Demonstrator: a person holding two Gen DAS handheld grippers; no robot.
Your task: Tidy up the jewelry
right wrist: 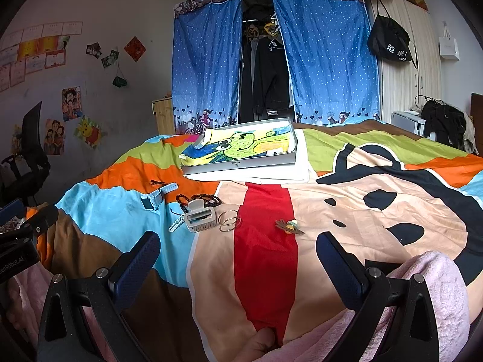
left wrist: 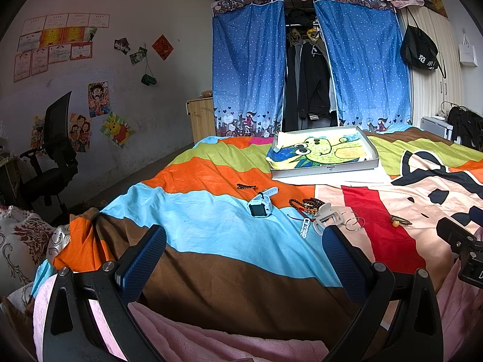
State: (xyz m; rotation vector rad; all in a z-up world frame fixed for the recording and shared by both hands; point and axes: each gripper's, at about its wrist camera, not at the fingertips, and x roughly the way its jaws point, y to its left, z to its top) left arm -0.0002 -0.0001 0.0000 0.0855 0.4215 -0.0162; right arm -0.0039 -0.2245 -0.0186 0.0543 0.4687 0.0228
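Both of your tongs hang low over the near end of the bed, and both stand wide apart with nothing between the blue pads. Your left tongs [left wrist: 244,255] point at the pale blue and brown bands of the bright striped cartoon bedspread [left wrist: 211,226]; your right tongs [right wrist: 238,259] sit over its red stripe and peach patch.

The jewelry lies in a loose row across the middle of the bedspread, beyond both sets of tongs. Farthest left is a thin dark hair clip [left wrist: 246,186] on the orange band, and just beside it a light blue square-faced smartwatch [left wrist: 261,206]. Next come the dark beaded bracelets [left wrist: 305,205] in a heap, touching a white plastic claw hair clip [left wrist: 327,217]; a small white barrette [left wrist: 305,227] lies at the claw clip's near left. Right of the claw clip rest thin silver hoop bangles [left wrist: 354,222], overlapping each other. Well apart to the right is a brown hair clip with small coloured beads [right wrist: 289,226], on the peach patch.

Behind the row, a shallow white box [left wrist: 326,169] holds a crayon drawing of a green cartoon creature [left wrist: 320,149].
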